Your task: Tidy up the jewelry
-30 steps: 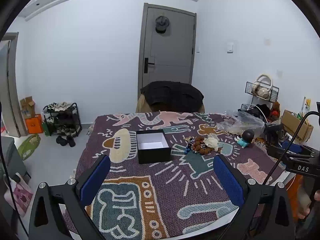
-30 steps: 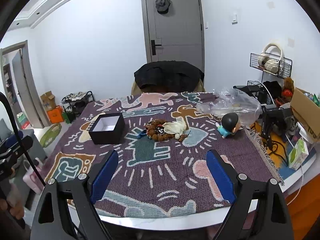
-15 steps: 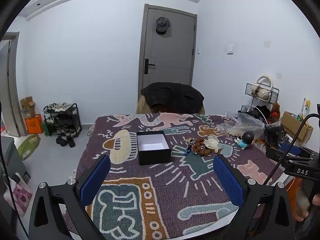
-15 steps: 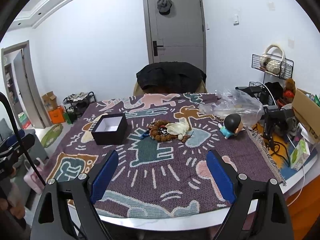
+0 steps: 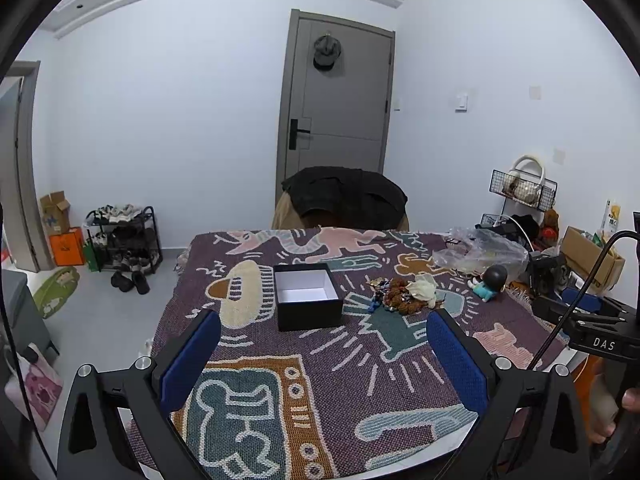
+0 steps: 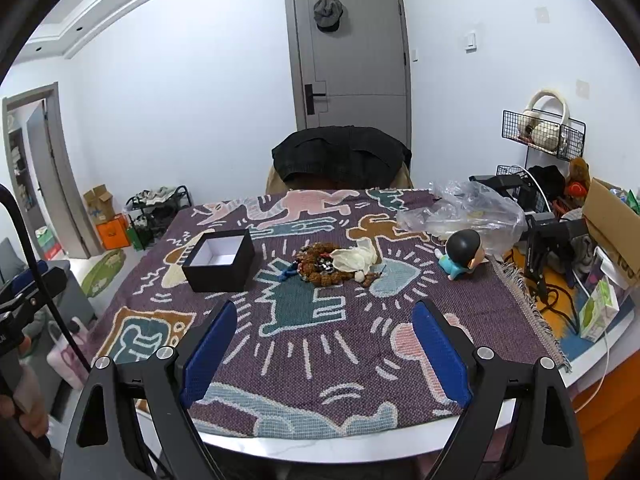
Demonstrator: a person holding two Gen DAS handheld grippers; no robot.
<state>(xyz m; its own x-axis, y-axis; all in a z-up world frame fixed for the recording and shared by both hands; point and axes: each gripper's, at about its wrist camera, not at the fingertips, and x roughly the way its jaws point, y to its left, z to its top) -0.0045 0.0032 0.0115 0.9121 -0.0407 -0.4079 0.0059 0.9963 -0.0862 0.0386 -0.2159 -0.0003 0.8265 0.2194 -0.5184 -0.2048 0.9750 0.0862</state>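
A black box [image 5: 307, 297] [image 6: 219, 259] with a white inside stands open and empty on the patterned tablecloth [image 5: 340, 364] [image 6: 304, 344]. To its right lies a heap of jewelry [image 5: 404, 295] [image 6: 334, 261]: brown bead strings, blue pieces and a pale cloth or pouch. My left gripper [image 5: 323, 354] hovers open over the table's near edge, well short of the box. My right gripper [image 6: 323, 346] is open too, nothing between its blue pads, near the front edge and short of the heap.
A small doll [image 6: 462, 253] with a black head and a crumpled plastic bag [image 6: 466, 210] lie at the right of the table. A chair with a dark jacket [image 6: 340, 158] stands behind it. Cables, a stand and boxes [image 6: 568, 240] crowd the right side.
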